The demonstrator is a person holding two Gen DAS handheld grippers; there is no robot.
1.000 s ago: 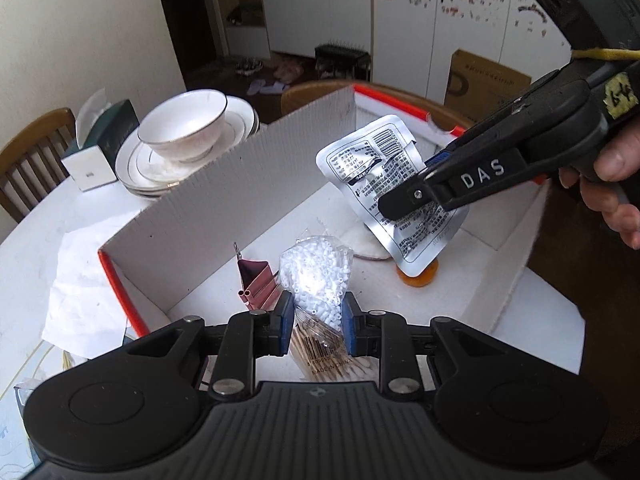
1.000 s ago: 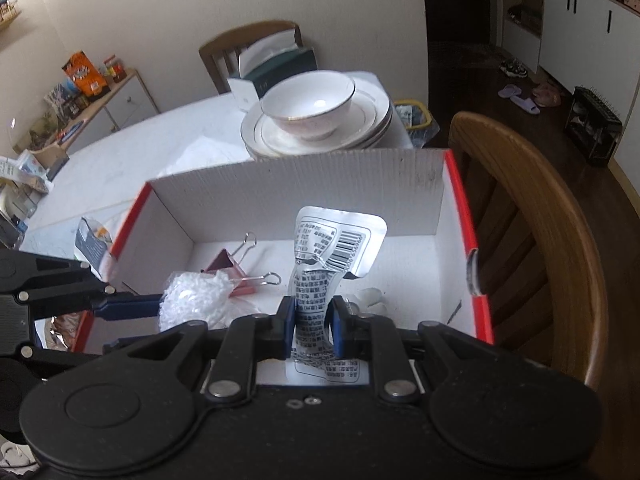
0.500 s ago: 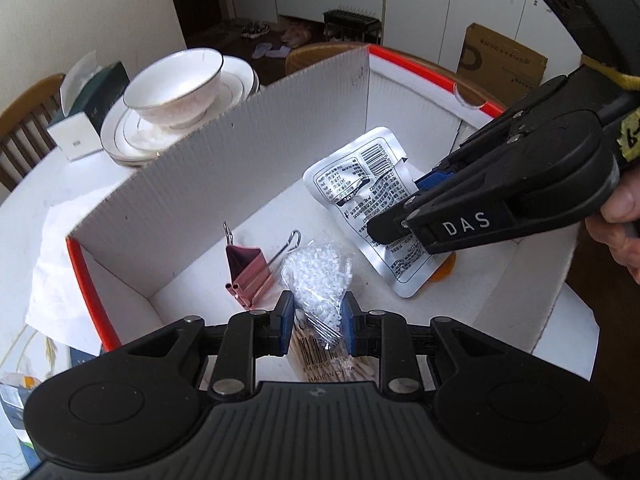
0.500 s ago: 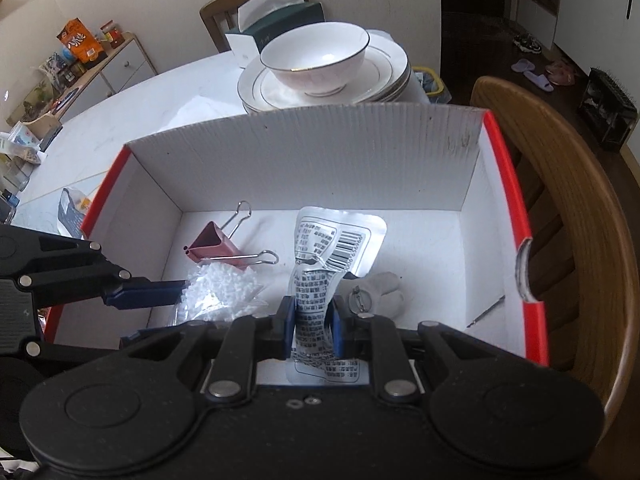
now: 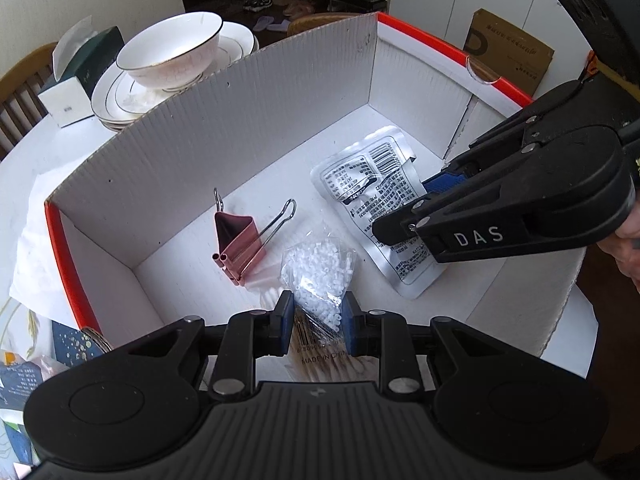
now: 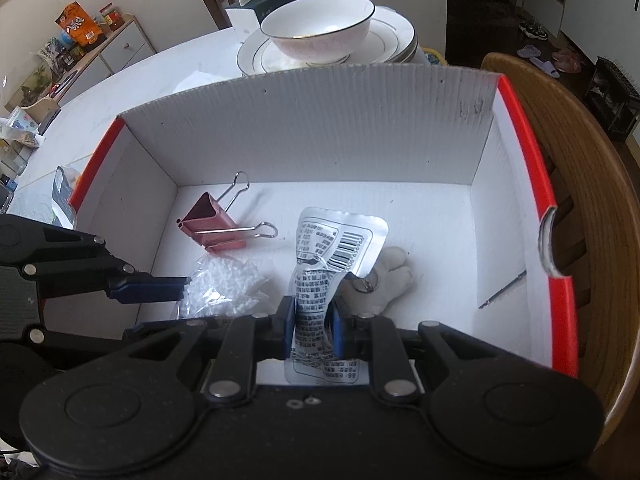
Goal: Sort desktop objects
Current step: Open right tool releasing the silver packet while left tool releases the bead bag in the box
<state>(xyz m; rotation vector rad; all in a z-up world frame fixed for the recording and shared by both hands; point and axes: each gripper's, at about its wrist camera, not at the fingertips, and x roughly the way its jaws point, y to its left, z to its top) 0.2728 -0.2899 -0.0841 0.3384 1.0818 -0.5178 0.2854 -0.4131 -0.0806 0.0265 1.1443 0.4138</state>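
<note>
A white cardboard box with red edges lies under both grippers. My left gripper is shut on a clear bag of white beads, held low inside the box. My right gripper is shut on a silver foil packet with black print, also low in the box. A pink binder clip lies on the box floor. A pack of cotton swabs shows beneath the left gripper. A small white plush piece lies behind the packet.
A bowl on stacked plates and a tissue box stand on the white table beyond the box. A wooden chair back curves along the box's right side. Small packets lie left of the box.
Both grippers have sunk deeper into the box with their loads. The foil packet and the bead bag now sit close to the box floor.
</note>
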